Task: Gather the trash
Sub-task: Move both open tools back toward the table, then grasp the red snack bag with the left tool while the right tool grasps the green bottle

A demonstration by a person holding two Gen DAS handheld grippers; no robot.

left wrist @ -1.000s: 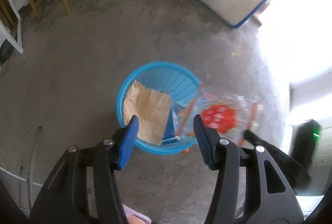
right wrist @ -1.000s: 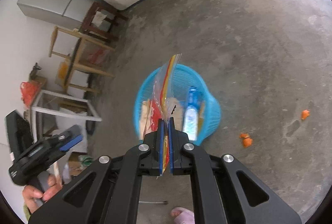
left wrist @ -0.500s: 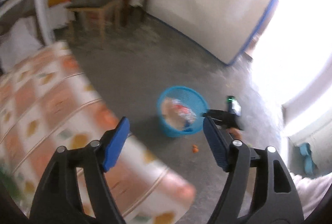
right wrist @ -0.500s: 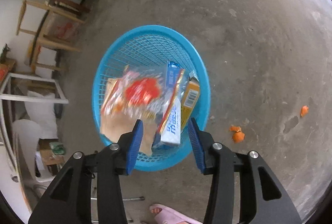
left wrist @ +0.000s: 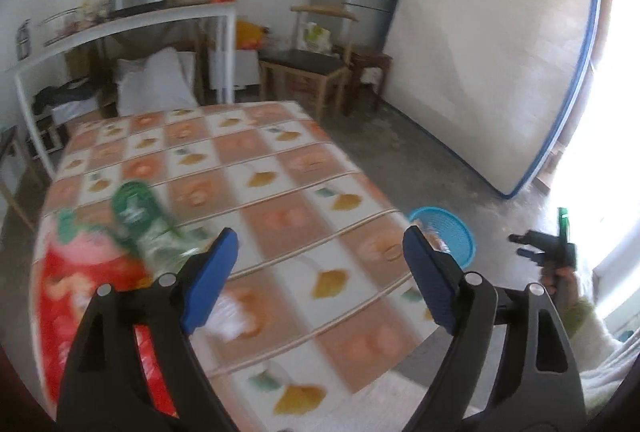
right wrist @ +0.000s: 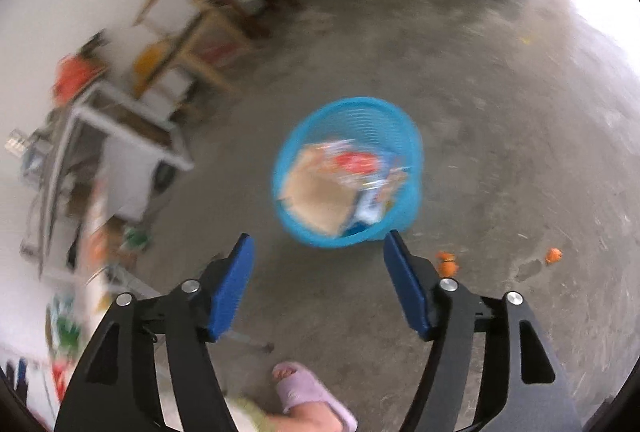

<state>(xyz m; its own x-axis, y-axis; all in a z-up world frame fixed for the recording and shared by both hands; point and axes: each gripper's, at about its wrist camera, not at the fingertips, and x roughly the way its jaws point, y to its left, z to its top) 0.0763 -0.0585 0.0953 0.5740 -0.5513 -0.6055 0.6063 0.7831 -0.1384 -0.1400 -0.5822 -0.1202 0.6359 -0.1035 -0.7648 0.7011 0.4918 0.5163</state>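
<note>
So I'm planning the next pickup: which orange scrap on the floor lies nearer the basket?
The orange scrap just past the right gripper's right finger; the other scrap lies farther from the blue basket.

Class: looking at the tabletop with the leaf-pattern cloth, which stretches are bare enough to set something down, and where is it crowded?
The tablecloth is bare across its middle, far end and the side nearest the blue basket. It is crowded at the near-left corner, where the red packet and the green packet lie beside the open left gripper.

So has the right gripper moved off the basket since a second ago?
Yes. The right gripper has opened and pulled back: the blue basket now looks smaller and farther ahead on the concrete floor.
</note>
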